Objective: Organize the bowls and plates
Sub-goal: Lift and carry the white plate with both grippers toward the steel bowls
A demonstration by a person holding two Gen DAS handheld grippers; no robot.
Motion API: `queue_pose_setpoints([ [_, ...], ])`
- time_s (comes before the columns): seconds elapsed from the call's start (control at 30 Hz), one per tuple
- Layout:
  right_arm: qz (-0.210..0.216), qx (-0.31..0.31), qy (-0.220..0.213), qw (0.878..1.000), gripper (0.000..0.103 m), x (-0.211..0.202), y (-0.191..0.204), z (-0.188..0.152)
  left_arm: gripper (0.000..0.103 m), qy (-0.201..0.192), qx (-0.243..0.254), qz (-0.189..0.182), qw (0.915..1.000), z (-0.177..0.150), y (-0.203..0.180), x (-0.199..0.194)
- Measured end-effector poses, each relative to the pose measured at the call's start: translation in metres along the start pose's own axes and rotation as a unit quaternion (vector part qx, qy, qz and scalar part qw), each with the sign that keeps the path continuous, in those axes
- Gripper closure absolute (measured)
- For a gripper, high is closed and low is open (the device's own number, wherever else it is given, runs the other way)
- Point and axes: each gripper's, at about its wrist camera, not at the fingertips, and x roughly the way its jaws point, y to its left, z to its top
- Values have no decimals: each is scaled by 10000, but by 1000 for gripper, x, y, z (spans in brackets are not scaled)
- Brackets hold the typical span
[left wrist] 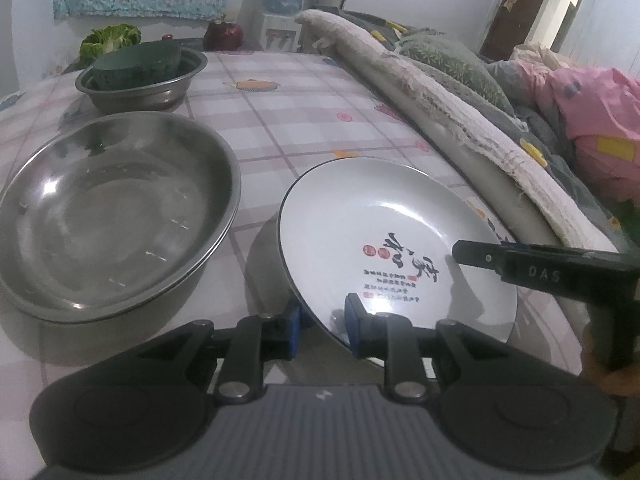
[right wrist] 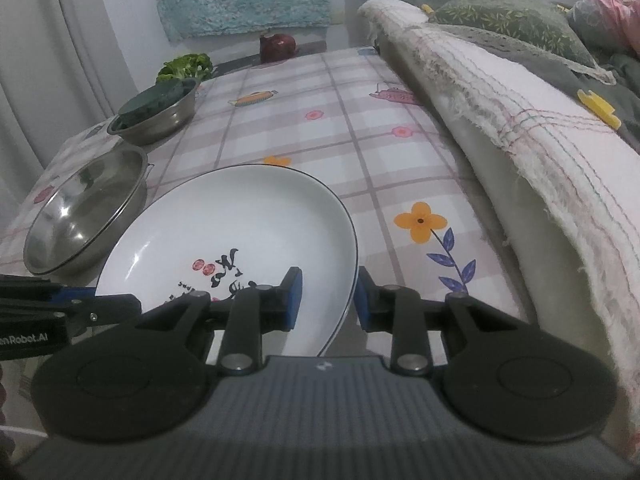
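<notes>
A white plate with black calligraphy (left wrist: 384,232) is held tilted above the checked tablecloth. My left gripper (left wrist: 322,320) straddles its near left rim, one blue pad on each side, and grips it. My right gripper (right wrist: 326,298) straddles the plate's (right wrist: 240,232) right rim, with a visible gap between its right pad and the rim. The right gripper's finger shows in the left wrist view (left wrist: 520,268) over the plate's right edge. A large steel bowl (left wrist: 108,220) stands left of the plate, also in the right wrist view (right wrist: 84,208).
A smaller steel bowl (left wrist: 144,80) holding a dark green object stands farther back left, with greens (left wrist: 110,38) and a dark red vegetable (left wrist: 224,36) behind it. A rolled blanket (left wrist: 460,112) and bedding border the table's right side.
</notes>
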Motion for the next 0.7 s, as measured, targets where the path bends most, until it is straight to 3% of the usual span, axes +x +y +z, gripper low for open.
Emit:
queue_pose_setpoints([
  [0.27,260,51,61,9996,75,2,-6,3,80,53,-141,-48,9999,-7,-2,-10],
  [0.57,502,-248,70,9984,75,17,-3,16,77,209,-580,-464,9970,-12,13,-16],
  [0.7,563,-134,34,9983,76,14,-7,16,76,157,-398,-265,9987,-7,12,-14],
])
